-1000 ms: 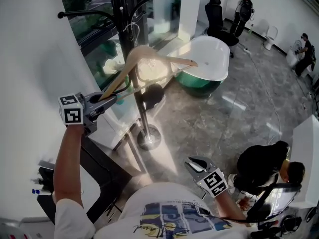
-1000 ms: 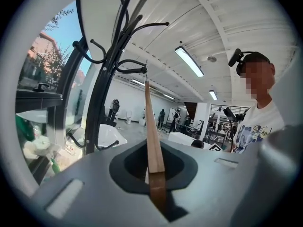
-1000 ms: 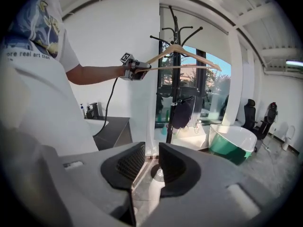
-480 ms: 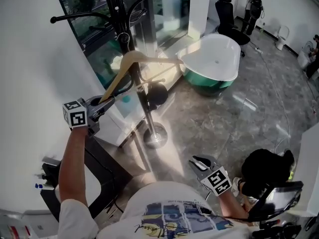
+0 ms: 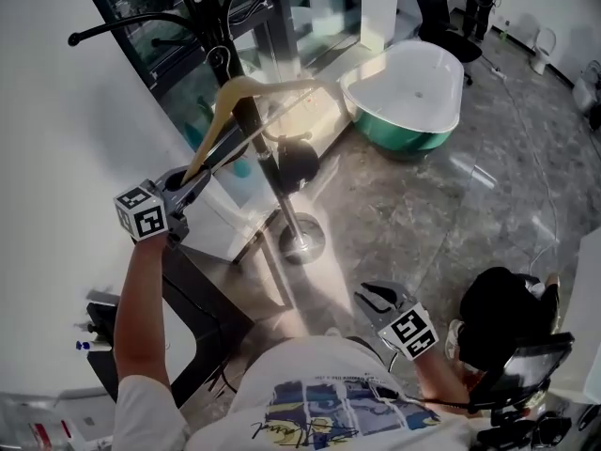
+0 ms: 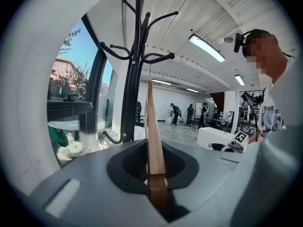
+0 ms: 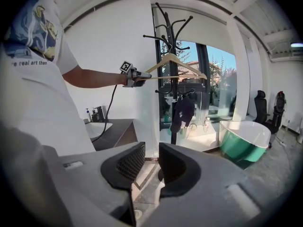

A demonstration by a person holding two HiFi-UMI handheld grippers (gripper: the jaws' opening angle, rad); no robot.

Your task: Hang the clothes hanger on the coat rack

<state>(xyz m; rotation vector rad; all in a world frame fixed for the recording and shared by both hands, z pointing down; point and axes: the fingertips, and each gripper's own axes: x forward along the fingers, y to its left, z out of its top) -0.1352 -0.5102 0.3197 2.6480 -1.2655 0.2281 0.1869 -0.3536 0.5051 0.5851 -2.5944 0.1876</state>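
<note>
A wooden clothes hanger (image 5: 228, 103) slants up from my left gripper (image 5: 192, 178) toward the black coat rack (image 5: 246, 111). The left gripper's jaws are opening, with the hanger's end (image 6: 152, 141) still pinched between them. The hanger's wire hook (image 5: 218, 56) is up by one of the rack's curved arms (image 5: 141, 22); I cannot tell whether it rests on it. From the right gripper view the hanger (image 7: 177, 63) lies level across the rack's pole (image 7: 173, 93). My right gripper (image 5: 376, 297) hangs low by my waist, its jaws (image 7: 150, 169) open and empty.
A dark bag (image 5: 293, 163) hangs lower on the rack, above its chrome base (image 5: 302, 244). A white and green bathtub (image 5: 413, 92) stands behind. A dark counter (image 5: 192, 285) is at the left, below the window. A person crouches at the lower right (image 5: 502, 313).
My left gripper has carried the hanger down and in toward the rack, bringing the hook up against the curved arm. The right gripper has barely shifted.
</note>
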